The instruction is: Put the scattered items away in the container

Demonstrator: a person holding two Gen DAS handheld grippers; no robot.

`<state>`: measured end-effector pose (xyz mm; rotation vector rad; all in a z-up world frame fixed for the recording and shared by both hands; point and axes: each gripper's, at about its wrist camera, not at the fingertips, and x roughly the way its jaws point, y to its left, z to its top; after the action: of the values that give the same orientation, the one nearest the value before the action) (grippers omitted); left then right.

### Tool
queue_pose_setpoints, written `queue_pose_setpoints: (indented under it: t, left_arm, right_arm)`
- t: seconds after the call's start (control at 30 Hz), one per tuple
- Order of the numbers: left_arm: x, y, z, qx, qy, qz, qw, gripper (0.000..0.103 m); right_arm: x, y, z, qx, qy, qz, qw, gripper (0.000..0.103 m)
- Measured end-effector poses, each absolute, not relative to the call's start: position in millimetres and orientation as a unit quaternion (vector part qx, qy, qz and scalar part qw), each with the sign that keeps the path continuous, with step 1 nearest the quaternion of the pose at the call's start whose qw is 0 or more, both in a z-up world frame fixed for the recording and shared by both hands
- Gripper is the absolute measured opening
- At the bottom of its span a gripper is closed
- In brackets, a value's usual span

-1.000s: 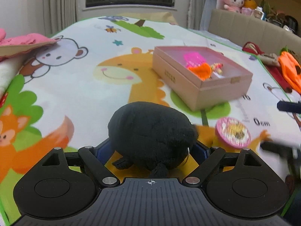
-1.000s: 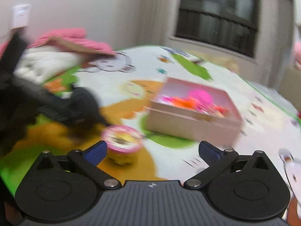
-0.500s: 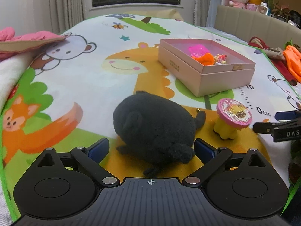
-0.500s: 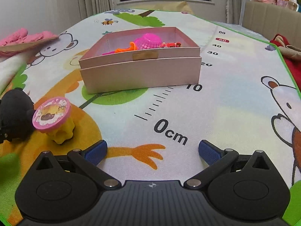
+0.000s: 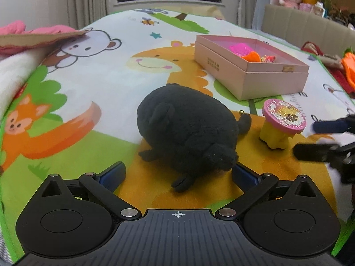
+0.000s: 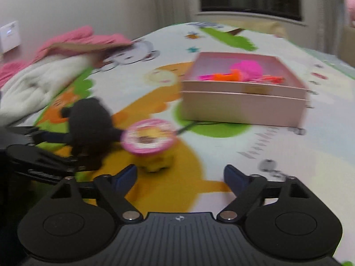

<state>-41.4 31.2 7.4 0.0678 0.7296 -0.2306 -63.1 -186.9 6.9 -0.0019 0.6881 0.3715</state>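
Pink box [image 5: 248, 78] open on play mat [image 5: 106, 71], lid off, upper right of left wrist view. Inside: bright pink item [image 5: 240, 49], orange item [image 5: 251, 56], small red-and-yellow piece [image 5: 268, 58], all toward far side; rest of box floor bare.

Black plush toy [image 5: 188, 130] on mat, outside box, in front of left gripper [image 5: 178, 174]. Jaws spread wide and opening; plush partly between the fingertips, pads not pressing.

Pink-topped yellow toy [image 6: 149, 140] on mat just beside plush, ahead of right gripper [image 6: 180, 175]. Jaws closing, nothing gripped; view blurred.
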Motion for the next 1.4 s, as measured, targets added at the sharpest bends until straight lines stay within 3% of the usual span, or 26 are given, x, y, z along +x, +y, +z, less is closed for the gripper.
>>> queue_pose_setpoints:
  t: [0.17,0.3,0.37,1.1,1.17,1.23,1.33,1.4]
  left_arm:
    - [-41.7,31.0,6.6,0.034,0.355,-0.106,0.928,0.103]
    - [-42.7,31.9,5.2,0.035,0.351,-0.108,0.929,0.103]
    - [-43.9,31.7,4.4,0.038,0.348,-0.108,0.931,0.103]
    - [-20.2,4.1,22.3,0.078,0.355,-0.122,0.924,0.103]
    - [-17.4,3.5,19.3,0.080,0.360,-0.121,0.922,0.103]
    - [-16.9,3.3,17.3,0.079,0.363,-0.123,0.920,0.103]
    - [-18.2,2.9,16.7,0.078,0.363,-0.126,0.920,0.101]
    - [-18.0,3.0,16.8,0.078,0.365,-0.126,0.919,0.089]
  right_arm:
    - [-49.4,-161.6,3.7,-0.035,0.326,0.188,0.926,0.077]
    - [-34.8,-158.3,3.3,-0.027,0.338,0.189,0.922,0.048]
    - [-32.3,-159.8,2.4,-0.024,0.341,0.180,0.923,0.041]
    - [-81.4,-217.2,2.1,-0.036,0.337,0.101,0.935,0.039]
    - [-81.1,-216.7,1.5,-0.038,0.336,0.101,0.936,0.043]
    - [-79.8,-216.9,0.7,-0.037,0.334,0.102,0.936,0.058]
    - [-76.4,-215.9,-0.7,-0.033,0.333,0.104,0.936,0.063]
    - [-74.6,-214.0,-0.8,-0.033,0.333,0.107,0.936,0.063]
